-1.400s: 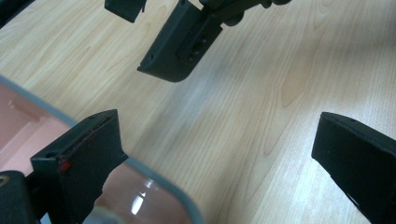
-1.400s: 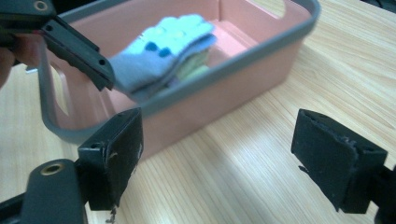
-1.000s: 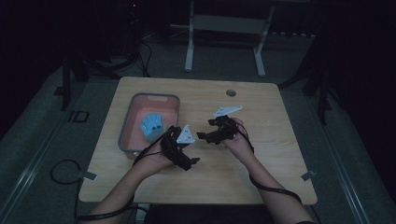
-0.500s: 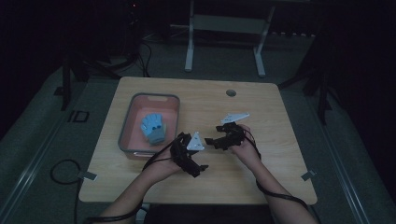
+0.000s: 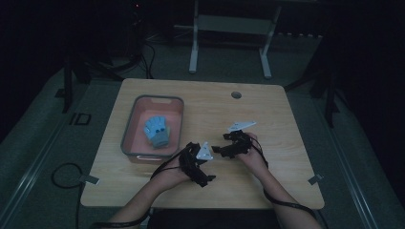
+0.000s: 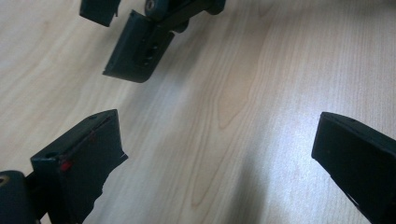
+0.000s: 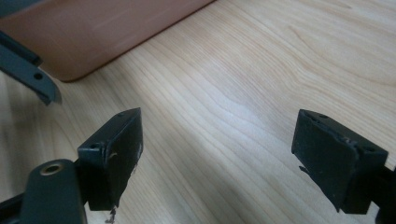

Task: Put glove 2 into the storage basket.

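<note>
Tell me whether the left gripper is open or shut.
Open. In the left gripper view, the left gripper has its two black jaws set wide apart, with bare table between them and nothing held.

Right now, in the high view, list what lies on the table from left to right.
Pink tray → blue glove lying in it → left gripper → right gripper, both open over bare wood.
</note>
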`<act>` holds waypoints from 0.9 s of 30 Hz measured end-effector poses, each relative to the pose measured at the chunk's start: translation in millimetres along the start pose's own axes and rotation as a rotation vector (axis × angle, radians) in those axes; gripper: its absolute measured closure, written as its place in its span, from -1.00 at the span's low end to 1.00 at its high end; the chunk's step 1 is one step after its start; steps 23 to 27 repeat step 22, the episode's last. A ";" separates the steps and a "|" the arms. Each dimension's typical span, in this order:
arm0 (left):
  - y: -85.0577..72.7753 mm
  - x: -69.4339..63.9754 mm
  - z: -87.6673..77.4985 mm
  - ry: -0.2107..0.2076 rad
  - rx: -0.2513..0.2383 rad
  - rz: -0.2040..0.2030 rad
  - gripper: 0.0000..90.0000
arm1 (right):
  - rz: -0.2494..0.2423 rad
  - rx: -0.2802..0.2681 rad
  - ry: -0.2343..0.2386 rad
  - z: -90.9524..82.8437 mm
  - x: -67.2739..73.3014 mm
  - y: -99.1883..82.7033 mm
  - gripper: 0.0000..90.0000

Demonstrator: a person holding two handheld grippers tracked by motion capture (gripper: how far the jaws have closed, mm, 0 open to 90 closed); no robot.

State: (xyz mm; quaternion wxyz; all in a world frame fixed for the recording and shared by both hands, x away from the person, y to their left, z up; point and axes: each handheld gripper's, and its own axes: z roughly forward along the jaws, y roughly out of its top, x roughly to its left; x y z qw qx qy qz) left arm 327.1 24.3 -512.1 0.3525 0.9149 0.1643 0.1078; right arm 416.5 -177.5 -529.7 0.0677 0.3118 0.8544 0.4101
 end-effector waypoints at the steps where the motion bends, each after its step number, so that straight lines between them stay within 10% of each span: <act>1: -1.0 -0.5 2.4 -0.006 0.003 -0.001 -0.96 | -0.001 0.000 -0.002 0.5 -0.5 -1.0 -0.64; 27: -14.0 -1.5 17.6 -0.046 0.010 -0.042 -0.96 | -0.024 0.006 -0.028 8.2 -4.1 -16.7 -0.66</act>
